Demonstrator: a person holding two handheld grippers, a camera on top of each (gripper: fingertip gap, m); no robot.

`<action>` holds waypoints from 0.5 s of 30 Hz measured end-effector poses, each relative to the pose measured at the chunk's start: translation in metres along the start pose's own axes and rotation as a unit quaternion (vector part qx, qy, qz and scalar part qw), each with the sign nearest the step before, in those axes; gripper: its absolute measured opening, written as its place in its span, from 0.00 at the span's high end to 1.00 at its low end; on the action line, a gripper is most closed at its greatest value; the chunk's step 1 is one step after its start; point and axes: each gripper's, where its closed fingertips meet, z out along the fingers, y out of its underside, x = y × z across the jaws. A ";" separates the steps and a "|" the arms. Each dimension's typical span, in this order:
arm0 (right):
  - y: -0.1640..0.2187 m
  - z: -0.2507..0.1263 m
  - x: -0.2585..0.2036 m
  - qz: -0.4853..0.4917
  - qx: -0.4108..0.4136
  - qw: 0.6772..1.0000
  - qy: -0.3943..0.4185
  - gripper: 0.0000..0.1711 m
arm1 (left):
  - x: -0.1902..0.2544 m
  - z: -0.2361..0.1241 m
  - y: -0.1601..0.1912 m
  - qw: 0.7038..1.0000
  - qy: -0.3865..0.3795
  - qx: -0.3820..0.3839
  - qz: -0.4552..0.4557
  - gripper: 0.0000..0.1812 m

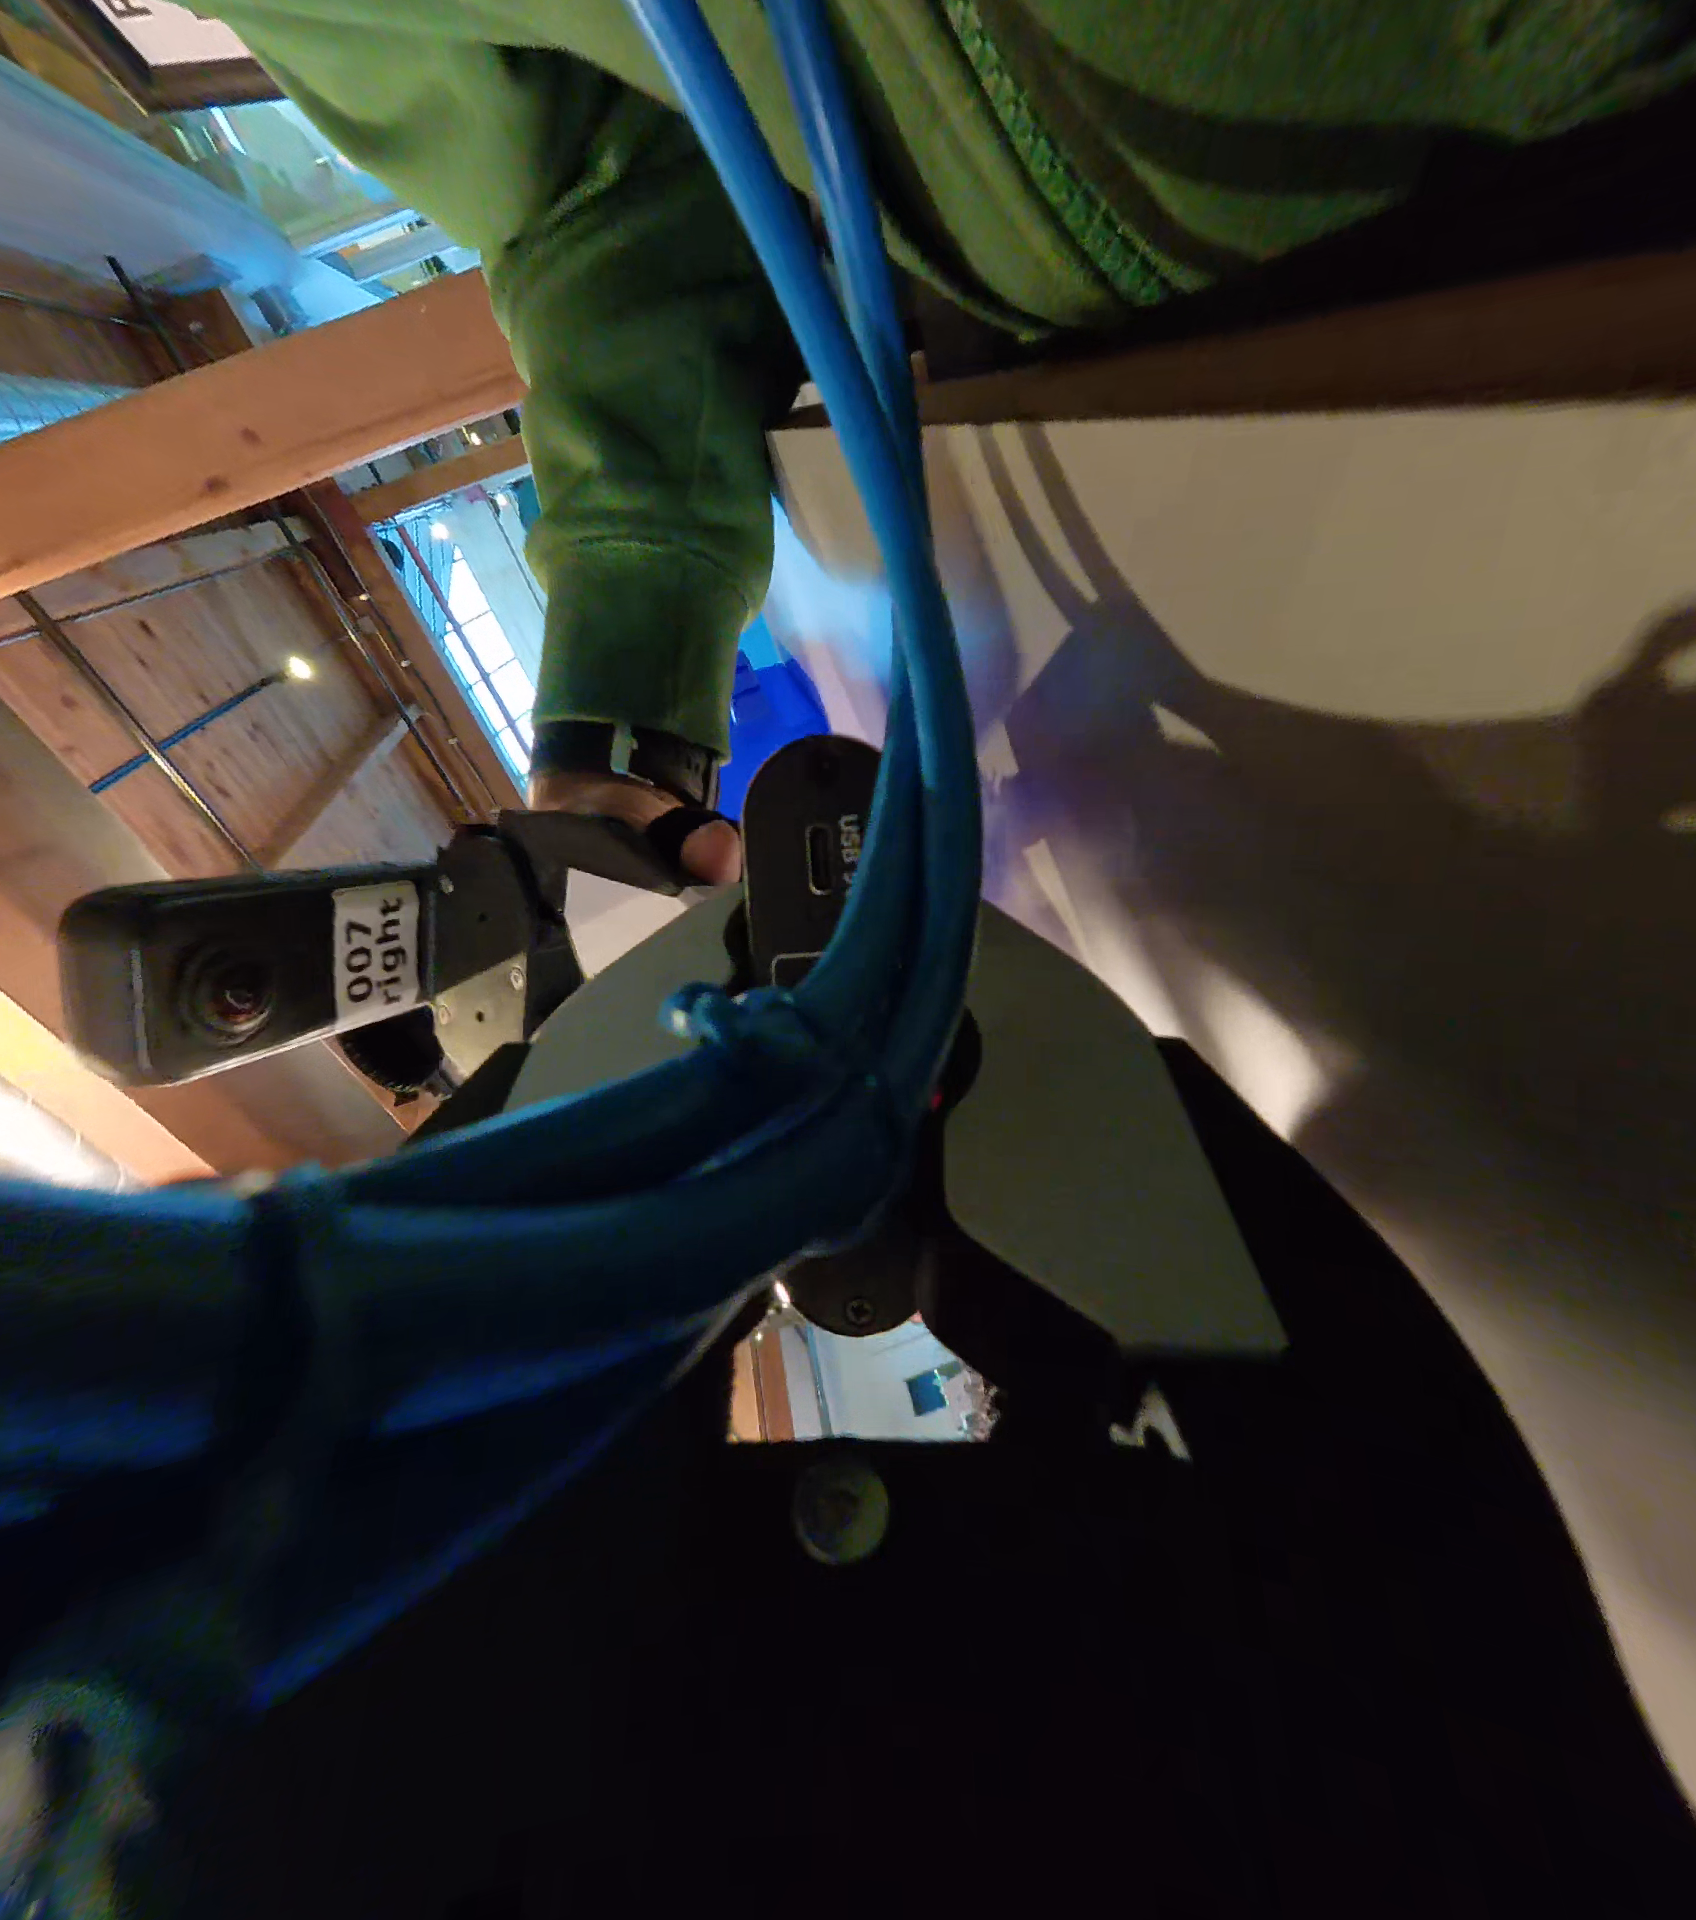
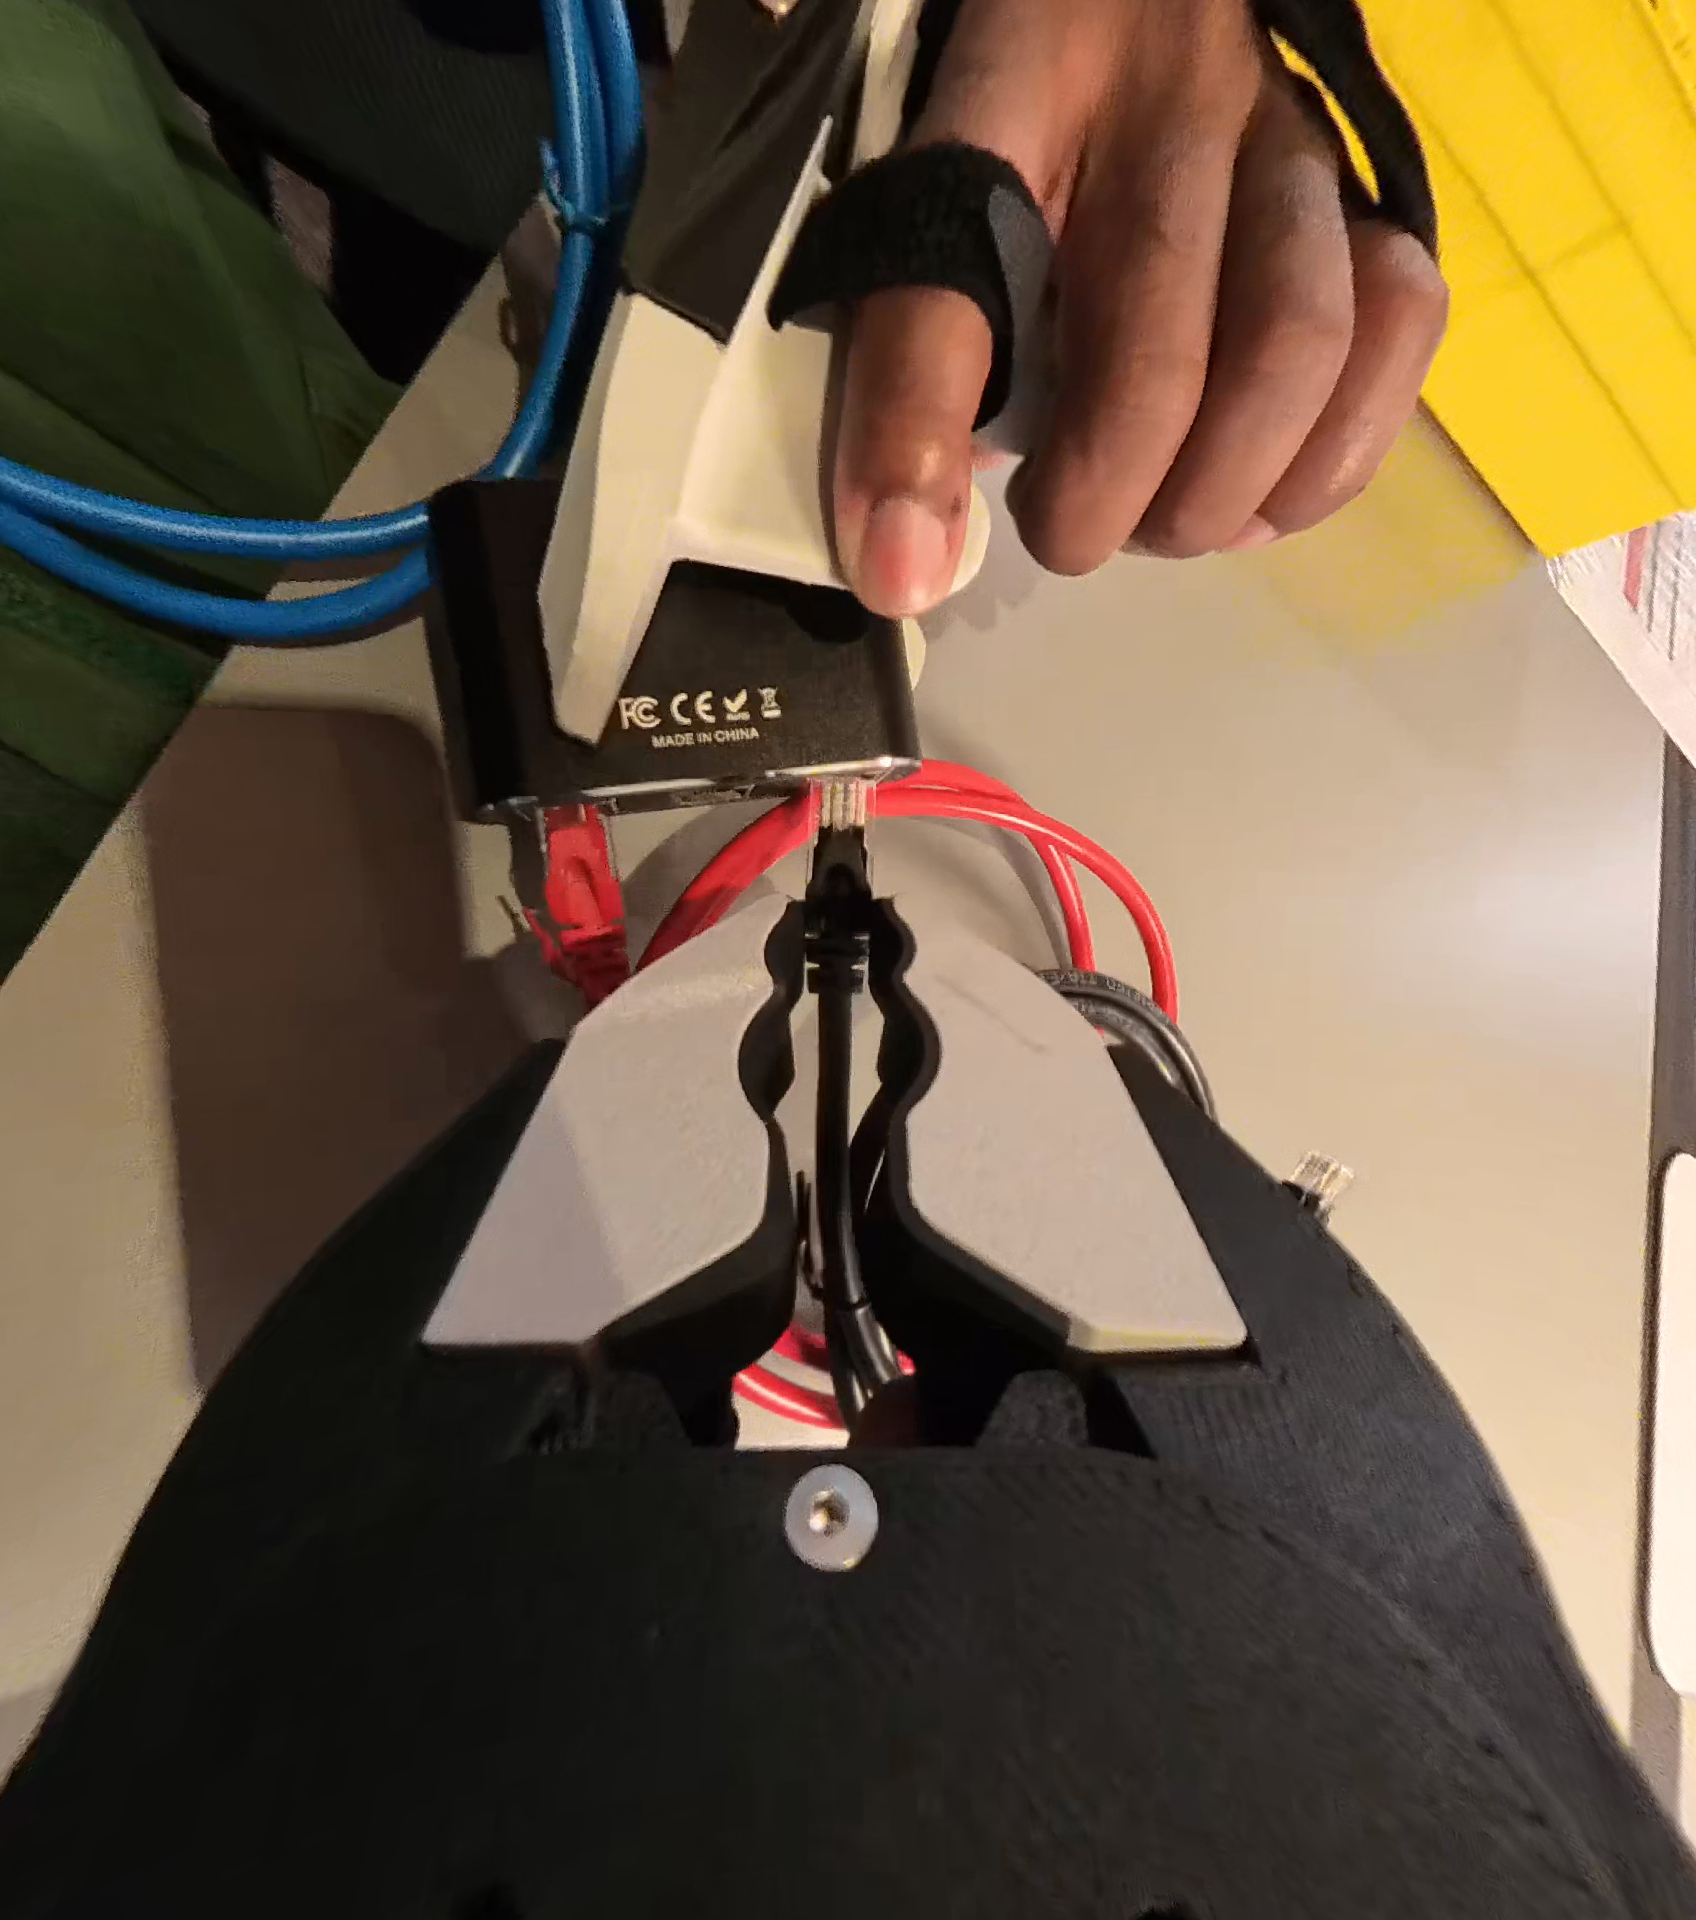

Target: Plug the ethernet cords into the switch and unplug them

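Switch [image 2: 688, 686] sits clamped in left jaws; right jaws pinch one black cord [image 2: 836, 940] beside one plugged red cord [image 2: 579, 883].

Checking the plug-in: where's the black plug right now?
Right wrist view, centre: the black plug is pinched at the right gripper tips, at the switch port, right of the red plug.

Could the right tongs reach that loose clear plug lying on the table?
Probably not now: the right tongs are shut on the black cord at the switch; the clear plug lies unobstructed beside them.

Your right tool [image 2: 839, 977] sits just before the switch [image 2: 678, 665], above the table [image 2: 1291, 831]. Cords [image 2: 148, 551] leave the switch's left side.
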 end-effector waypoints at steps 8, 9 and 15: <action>-0.004 -0.001 -0.009 -0.014 0.040 0.997 -0.070 0.93 | -0.001 0.002 -0.009 0.999 -0.002 0.033 -0.018 0.84; -0.003 -0.001 -0.010 -0.017 0.040 0.996 -0.077 0.93 | -0.001 0.002 -0.010 0.999 -0.003 0.035 -0.019 0.84; 0.000 -0.006 -0.007 0.005 0.066 0.992 -0.106 0.93 | -0.004 0.002 0.004 1.000 -0.012 0.011 -0.021 0.84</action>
